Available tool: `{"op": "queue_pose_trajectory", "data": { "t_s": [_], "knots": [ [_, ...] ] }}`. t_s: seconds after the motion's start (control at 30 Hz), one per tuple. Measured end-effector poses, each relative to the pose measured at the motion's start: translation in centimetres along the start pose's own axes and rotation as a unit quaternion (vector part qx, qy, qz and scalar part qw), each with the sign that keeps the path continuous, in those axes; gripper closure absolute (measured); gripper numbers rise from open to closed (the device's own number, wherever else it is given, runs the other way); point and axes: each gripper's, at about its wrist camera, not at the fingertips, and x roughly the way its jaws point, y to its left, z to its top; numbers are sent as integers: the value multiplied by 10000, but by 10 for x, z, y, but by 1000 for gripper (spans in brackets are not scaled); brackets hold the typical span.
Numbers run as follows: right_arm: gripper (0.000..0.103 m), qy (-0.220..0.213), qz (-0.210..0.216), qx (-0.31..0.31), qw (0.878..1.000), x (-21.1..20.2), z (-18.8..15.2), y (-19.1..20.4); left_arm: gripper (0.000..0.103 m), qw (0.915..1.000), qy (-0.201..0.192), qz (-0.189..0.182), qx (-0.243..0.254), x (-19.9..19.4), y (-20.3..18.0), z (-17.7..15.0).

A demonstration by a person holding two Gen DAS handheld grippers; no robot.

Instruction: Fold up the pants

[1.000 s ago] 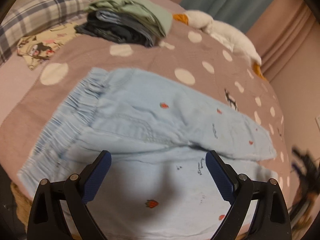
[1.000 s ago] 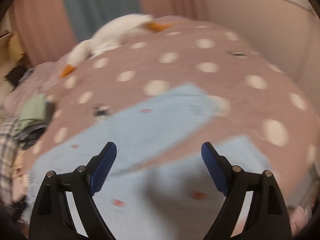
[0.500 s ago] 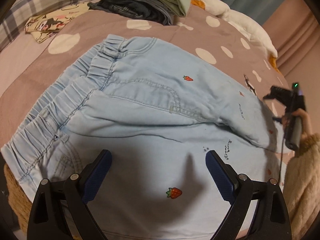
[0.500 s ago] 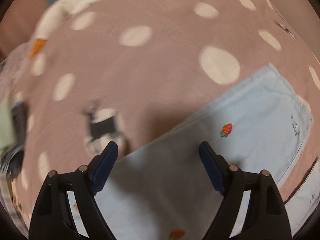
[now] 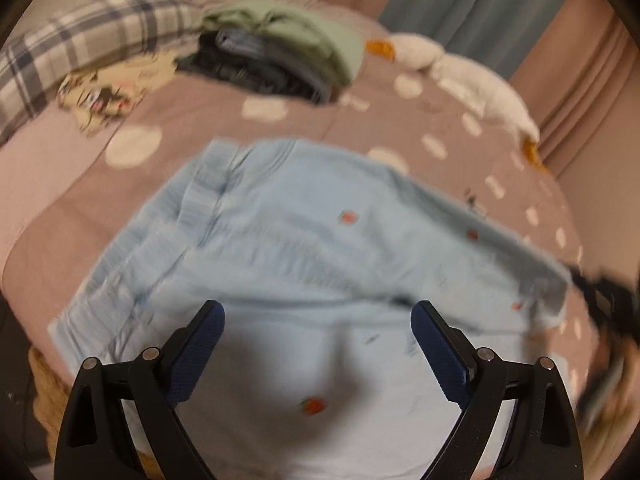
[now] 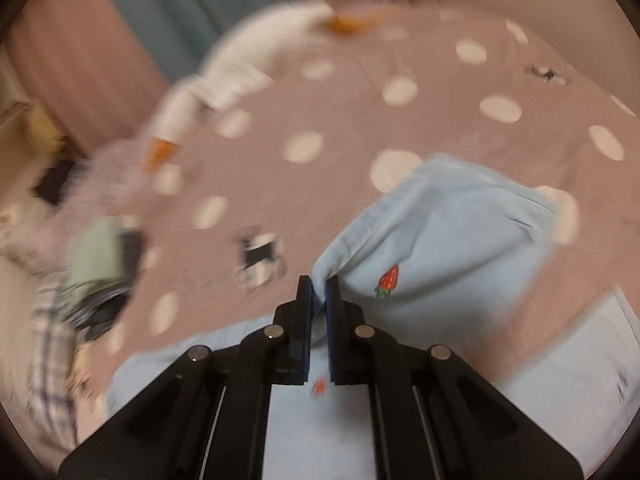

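Note:
Light blue pants (image 5: 304, 240) with small strawberry prints lie spread on the dotted mauve bedspread (image 5: 60, 176), elastic waistband to the left, legs running right. My left gripper (image 5: 318, 320) is open and empty, hovering above the near leg. My right gripper (image 6: 319, 286) is shut on the far leg of the pants (image 6: 440, 240) and lifts it off the bedspread (image 6: 320, 100). The right gripper also shows blurred at the far right of the left wrist view (image 5: 604, 292).
A stack of folded clothes (image 5: 280, 56) sits at the back of the bed, with a plaid pillow (image 5: 80, 48) and a patterned cloth (image 5: 108, 92) to its left. A white plush goose (image 5: 464, 72) lies along the far side, by the curtains.
My right gripper has shut on the far pant leg and raised it. My left gripper has pulled back and up from the pants, still open.

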Motion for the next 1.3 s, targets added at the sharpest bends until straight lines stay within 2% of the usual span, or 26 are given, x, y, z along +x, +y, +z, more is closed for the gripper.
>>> {"op": "queue_pose_trajectory", "data": {
  "t_s": [0.1, 0.23, 0.33, 0.4, 0.43, 0.47, 0.5, 0.7, 0.8, 0.93, 1.07, 1.17, 1.3],
  "knots": [
    [97, -147, -6, -55, 9999, -47, -44, -15, 9, 9993, 21, -352, -83, 8, -11, 16],
    [97, 86, -378, -106, 9992, -43, -83, -34, 9, 9965, 306, -707, -327, 43, -23, 38],
    [97, 454, -333, 72, 9984, -32, -103, -50, 34, 9954, 477, -680, -474, 79, -33, 52],
    [97, 552, -358, 140, 9977, -25, -112, -56, 68, 9975, 517, -380, -292, 98, -41, 56],
    [97, 545, -373, 132, 9977, -27, -114, -57, 78, 9979, 576, -247, -153, 106, -44, 56],
    [97, 537, -374, 129, 9978, -27, -116, -58, 92, 9981, 600, -146, -60, 108, -46, 54],
    [97, 552, -361, 122, 9977, -25, -116, -58, 93, 9982, 584, -136, -53, 105, -45, 51],
    [96, 479, -528, -58, 9974, -46, -111, -57, 96, 9971, 348, -666, -147, 27, -28, 10],
    [96, 468, -667, -394, 9959, -63, -116, -56, 96, 9970, 400, -664, 13, -5, -21, -27],
    [96, 724, -985, -431, 9916, -56, -130, -68, 96, 9942, 878, -605, -157, 0, 1, -66],
    [96, 946, -1077, -184, 9895, -38, -138, -81, 95, 9903, 1182, -633, -357, 13, 13, -77],
    [96, 933, -1112, -271, 9890, -38, -137, -78, 75, 9921, 1032, -545, -467, 6, 20, -66],
    [95, 942, -1084, -244, 9893, -39, -136, -80, 67, 9947, 556, -191, -840, -4, 49, -47]
  ]
}}
